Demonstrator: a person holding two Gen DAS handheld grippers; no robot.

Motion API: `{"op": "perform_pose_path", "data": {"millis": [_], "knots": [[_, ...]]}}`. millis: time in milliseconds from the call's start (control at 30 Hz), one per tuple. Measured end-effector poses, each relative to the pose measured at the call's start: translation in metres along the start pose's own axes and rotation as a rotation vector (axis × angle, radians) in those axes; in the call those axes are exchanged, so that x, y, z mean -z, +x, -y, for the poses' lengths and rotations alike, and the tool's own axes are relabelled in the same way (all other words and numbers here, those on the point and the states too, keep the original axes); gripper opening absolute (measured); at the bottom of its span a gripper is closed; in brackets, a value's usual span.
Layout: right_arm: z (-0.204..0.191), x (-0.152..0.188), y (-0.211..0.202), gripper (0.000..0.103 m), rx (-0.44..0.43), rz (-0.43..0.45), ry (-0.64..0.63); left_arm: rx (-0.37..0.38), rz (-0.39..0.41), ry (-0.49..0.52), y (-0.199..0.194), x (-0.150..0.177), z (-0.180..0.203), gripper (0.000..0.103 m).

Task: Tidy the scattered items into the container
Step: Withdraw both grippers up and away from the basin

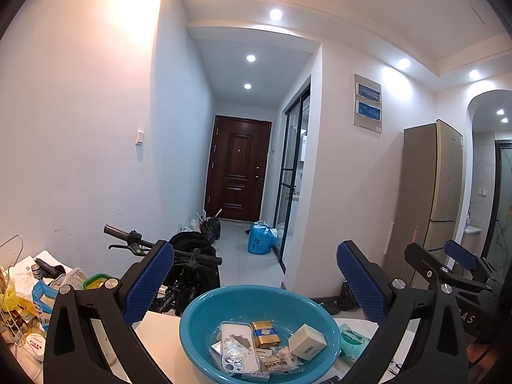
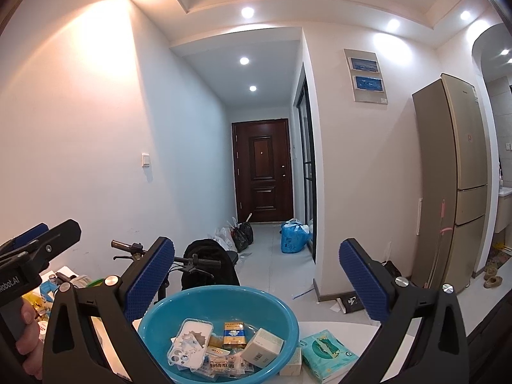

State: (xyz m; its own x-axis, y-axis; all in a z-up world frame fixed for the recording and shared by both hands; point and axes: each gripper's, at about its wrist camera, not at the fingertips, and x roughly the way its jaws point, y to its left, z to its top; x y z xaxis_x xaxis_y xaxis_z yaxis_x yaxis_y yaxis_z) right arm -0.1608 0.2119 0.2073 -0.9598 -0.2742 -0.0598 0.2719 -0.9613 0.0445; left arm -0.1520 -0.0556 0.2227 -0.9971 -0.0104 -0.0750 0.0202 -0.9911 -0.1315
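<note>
A blue basin [image 1: 256, 300] [image 2: 217, 300] stands on the white table just below both grippers. Inside lie a clear phone case [image 1: 238, 345] [image 2: 190, 344], a gold packet [image 1: 265, 332] [image 2: 233, 334], a cream box [image 1: 307, 340] [image 2: 262, 347] and snack packets [image 1: 278, 363]. Outside, to its right, lie a green tissue pack [image 1: 352, 340] [image 2: 329, 356] and a small cream box [image 2: 292, 364]. My left gripper [image 1: 256, 283] [image 2: 44, 233] hangs open above the basin, empty. My right gripper [image 2: 256, 283] [image 1: 444, 249] is open and empty too, to the left one's right.
A heap of packets, bags and a wire rack [image 1: 25, 304] crowds the table's left end. A bicycle handlebar [image 1: 134, 240] and a black bag [image 2: 208, 256] stand behind the table. A tall fridge [image 2: 460, 176] is at the right. A hand [image 2: 28, 336] holds the left gripper.
</note>
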Motion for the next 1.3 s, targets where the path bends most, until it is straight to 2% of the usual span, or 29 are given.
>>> {"op": "perform_pose_path", "data": {"millis": [300, 433, 533, 633, 800, 967, 1100, 1200, 1300], "knots": [[-0.001, -0.004, -0.015, 0.103, -0.028, 0.037, 0.01, 0.013, 0.037, -0.003, -0.015, -0.006, -0.001, 0.103], [-0.005, -0.008, -0.044, 0.103, -0.048, 0.109, 0.004, 0.068, 0.105, -0.032, -0.045, -0.011, -0.005, 0.103], [-0.01, -0.01, -0.066, 0.103, -0.055, 0.169, -0.001, 0.077, 0.15, -0.034, -0.068, -0.015, -0.004, 0.103], [-0.015, -0.011, -0.086, 0.103, -0.065, 0.227, 0.007, 0.123, 0.205, -0.017, -0.096, -0.016, -0.002, 0.103], [-0.018, -0.011, -0.127, 0.103, -0.09, 0.365, 0.065, 0.071, 0.305, 0.074, -0.136, -0.016, 0.011, 0.103], [-0.033, -0.013, -0.156, 0.103, -0.088, 0.409, -0.004, 0.055, 0.327, 0.08, -0.157, -0.017, 0.011, 0.103], [-0.04, -0.016, -0.175, 0.103, -0.047, 0.429, -0.047, 0.068, 0.29, 0.07, -0.17, -0.016, 0.006, 0.103], [-0.04, -0.017, -0.184, 0.103, -0.015, 0.402, -0.064, 0.047, 0.252, 0.08, -0.18, -0.014, 0.003, 0.103], [-0.033, -0.017, -0.191, 0.103, -0.04, 0.356, -0.054, 0.047, 0.221, 0.106, -0.19, -0.014, 0.006, 0.103]]}}
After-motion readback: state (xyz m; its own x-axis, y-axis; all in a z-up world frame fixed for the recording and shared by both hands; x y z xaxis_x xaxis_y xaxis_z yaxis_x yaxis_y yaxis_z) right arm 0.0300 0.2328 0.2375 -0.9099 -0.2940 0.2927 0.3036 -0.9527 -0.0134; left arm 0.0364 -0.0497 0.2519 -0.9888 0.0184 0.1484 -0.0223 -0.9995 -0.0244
